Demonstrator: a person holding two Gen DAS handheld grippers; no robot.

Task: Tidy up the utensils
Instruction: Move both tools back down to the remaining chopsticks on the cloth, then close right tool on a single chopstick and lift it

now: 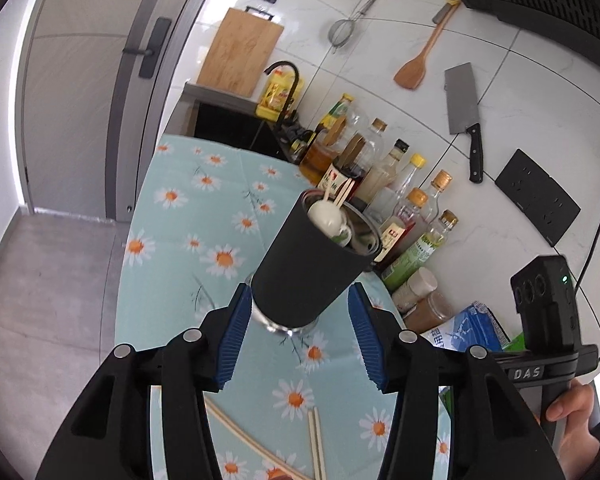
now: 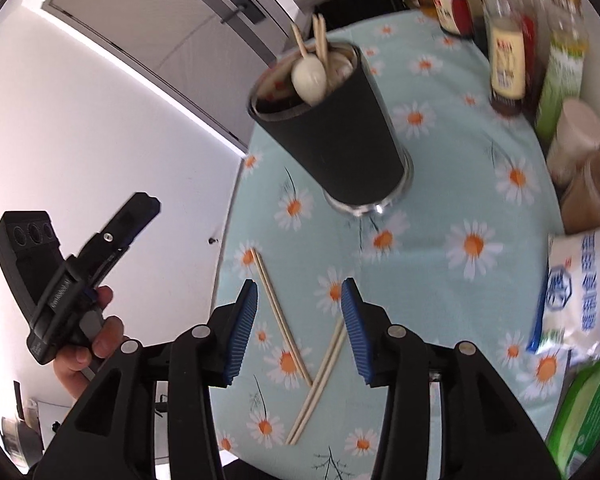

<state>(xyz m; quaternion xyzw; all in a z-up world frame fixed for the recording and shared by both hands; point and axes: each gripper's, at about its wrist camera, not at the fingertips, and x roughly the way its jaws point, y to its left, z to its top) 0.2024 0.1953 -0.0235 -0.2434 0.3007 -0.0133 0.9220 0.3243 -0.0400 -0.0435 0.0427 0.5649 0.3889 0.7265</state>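
A black utensil cup (image 1: 312, 264) with a steel base stands on the daisy tablecloth (image 1: 188, 216). It holds a white spoon (image 1: 326, 216) and wooden chopsticks (image 1: 340, 194). My left gripper (image 1: 298, 320) is open, its blue pads flanking the cup's base without touching. In the right wrist view the cup (image 2: 336, 132) stands farther off. Two pairs of chopsticks (image 2: 282, 316) (image 2: 320, 380) lie on the cloth in a V. My right gripper (image 2: 300, 328) is open and empty above them. Chopsticks (image 1: 316, 440) also lie below the left gripper.
Sauce and oil bottles (image 1: 384, 184) line the wall right of the cup, with spice jars (image 2: 576, 136) and bags (image 2: 576, 292) nearer. A cleaver (image 1: 464, 112), wooden spatula (image 1: 420, 56) and strainer (image 1: 342, 32) hang on the tiles. The table's left edge (image 2: 228, 240) drops off.
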